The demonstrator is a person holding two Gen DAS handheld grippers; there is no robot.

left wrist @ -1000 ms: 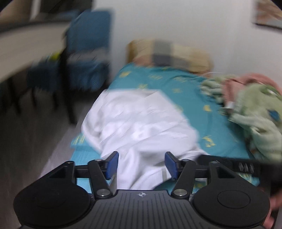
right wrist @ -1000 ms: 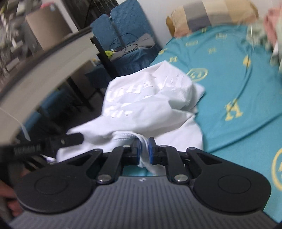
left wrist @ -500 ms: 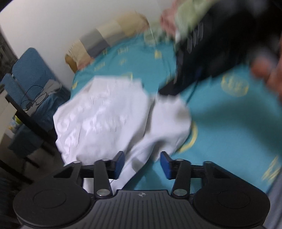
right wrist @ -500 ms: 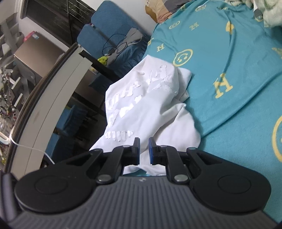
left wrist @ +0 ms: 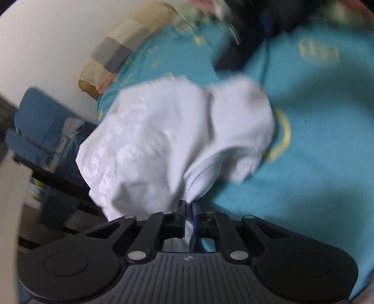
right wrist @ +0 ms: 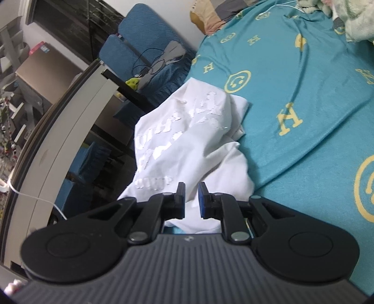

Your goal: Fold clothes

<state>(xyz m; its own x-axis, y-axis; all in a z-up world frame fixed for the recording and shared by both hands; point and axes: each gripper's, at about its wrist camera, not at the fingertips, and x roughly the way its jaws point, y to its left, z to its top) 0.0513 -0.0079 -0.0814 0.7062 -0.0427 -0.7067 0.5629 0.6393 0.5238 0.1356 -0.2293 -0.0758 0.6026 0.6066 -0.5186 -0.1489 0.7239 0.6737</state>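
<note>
- The left gripper was clamped on a stitched hem of the white T-shirt; its jaws were nearly together with a thin pinch of cloth between them, and the fabric rose in a ridge straight out of the pinch.
- The right gripper had its jaws parted by a narrow gap, with white cloth showing behind the gap; whether the pads touched the cloth could not be told.
- The white T-shirt lay crumpled near the edge of the bed, printed side up, its white lettering creased and unreadable. One part hung over the bed's edge.
- In the left wrist view the shirt's far lobe overlapped a yellow ring printed on the teal bedsheet.
- The teal bedsheet carried yellow smiley rings and letter H marks, and spread out beyond and to the right of the shirt.
- Beside the bed stood a blue chair with a dark cable and a grey item on its seat, close to a pale tabletop edge.
- At the head of the bed lay a checked pillow against the white wall.
- A dark blurred shape crossed the top of the left wrist view; it was too smeared to identify.
- A pale green plush blanket was bunched in the far right corner of the bed.
</note>
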